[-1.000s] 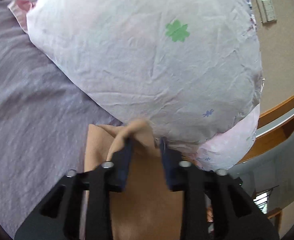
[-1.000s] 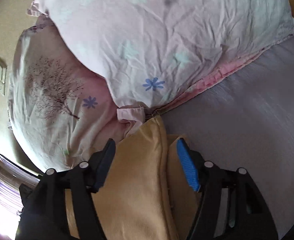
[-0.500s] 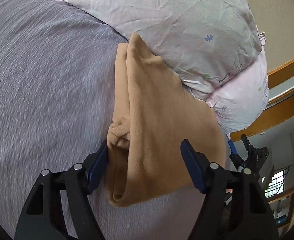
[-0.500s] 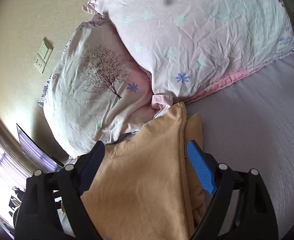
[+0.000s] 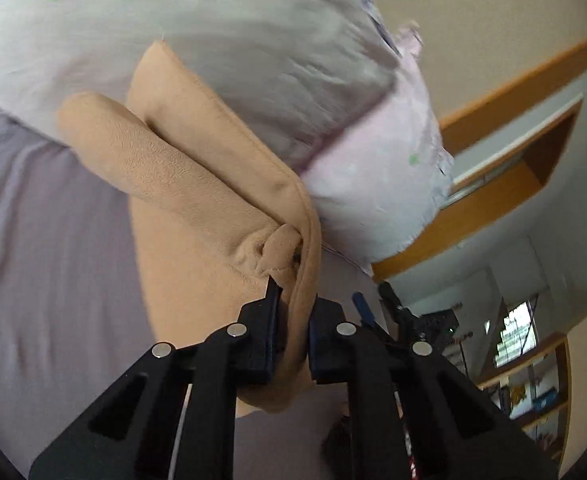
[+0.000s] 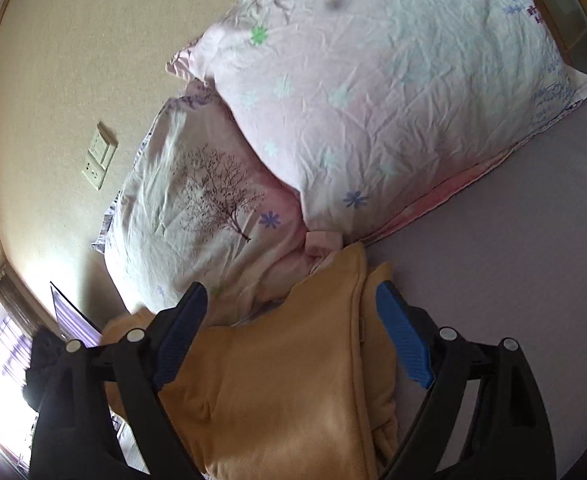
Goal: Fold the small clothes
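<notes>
A tan fleece garment (image 5: 197, 184) lies folded on the grey bed sheet (image 5: 45, 264), its far end against the pillows. My left gripper (image 5: 293, 304) is shut on the garment's near folded edge and bunches it. In the right wrist view the same garment (image 6: 285, 368) lies under my right gripper (image 6: 293, 320), which is open wide with its blue pads (image 6: 401, 340) on either side of the cloth and holds nothing.
Two pink-white floral pillows (image 6: 373, 92) lean at the head of the bed, one with a tree print (image 6: 213, 200). Behind them are a beige wall with a socket plate (image 6: 99, 156) and a wooden headboard ledge (image 5: 505, 184). Grey sheet (image 6: 513, 280) extends to the right.
My left gripper was open around the garment and has now shut on its folded edge and swung the view right. My right gripper stayed open and drew back a little.
</notes>
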Action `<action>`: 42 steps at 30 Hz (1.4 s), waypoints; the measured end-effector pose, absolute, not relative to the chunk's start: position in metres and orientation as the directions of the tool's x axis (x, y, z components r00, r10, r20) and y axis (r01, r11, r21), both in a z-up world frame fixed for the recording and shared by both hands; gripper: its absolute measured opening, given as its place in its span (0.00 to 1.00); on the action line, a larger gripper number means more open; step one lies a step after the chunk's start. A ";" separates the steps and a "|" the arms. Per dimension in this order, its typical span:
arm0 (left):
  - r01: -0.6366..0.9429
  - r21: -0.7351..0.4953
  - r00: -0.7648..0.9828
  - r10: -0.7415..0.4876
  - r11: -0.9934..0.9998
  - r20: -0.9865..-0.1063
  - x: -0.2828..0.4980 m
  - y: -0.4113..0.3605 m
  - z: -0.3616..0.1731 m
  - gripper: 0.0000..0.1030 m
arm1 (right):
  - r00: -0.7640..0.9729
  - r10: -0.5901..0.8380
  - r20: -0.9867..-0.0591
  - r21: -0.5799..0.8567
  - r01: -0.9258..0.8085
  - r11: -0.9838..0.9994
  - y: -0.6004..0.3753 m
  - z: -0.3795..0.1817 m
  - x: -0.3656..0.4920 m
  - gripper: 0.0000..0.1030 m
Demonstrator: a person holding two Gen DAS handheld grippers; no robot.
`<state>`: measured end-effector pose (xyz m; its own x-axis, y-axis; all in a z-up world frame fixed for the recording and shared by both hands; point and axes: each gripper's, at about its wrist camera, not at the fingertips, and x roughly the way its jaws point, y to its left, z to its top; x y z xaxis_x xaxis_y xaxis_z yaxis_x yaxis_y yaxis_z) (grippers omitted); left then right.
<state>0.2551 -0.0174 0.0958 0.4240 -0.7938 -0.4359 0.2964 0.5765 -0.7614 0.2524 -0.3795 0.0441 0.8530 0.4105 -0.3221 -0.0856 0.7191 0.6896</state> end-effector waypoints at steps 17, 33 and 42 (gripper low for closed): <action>0.344 -0.671 0.350 -0.753 0.657 -0.558 0.257 -0.074 0.060 0.61 | 0.752 0.505 -0.423 0.725 -0.053 0.687 -0.416 0.030 0.254 0.90; 0.268 -0.696 0.314 -0.743 0.666 -0.591 0.273 -0.062 0.009 0.34 | 0.542 0.651 -0.532 0.741 -0.075 0.668 -0.347 -0.003 0.273 0.37; 0.274 -0.574 0.449 -0.630 0.772 -0.634 0.219 0.024 0.019 0.38 | 0.471 0.619 -0.628 0.641 -0.137 0.755 -0.279 -0.001 0.245 0.58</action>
<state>0.2187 0.0242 0.0194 0.4487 -0.6302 -0.6337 0.2740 0.7719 -0.5737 0.2448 -0.2791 -0.0010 0.4711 0.6191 -0.6283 -0.1372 0.7551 0.6411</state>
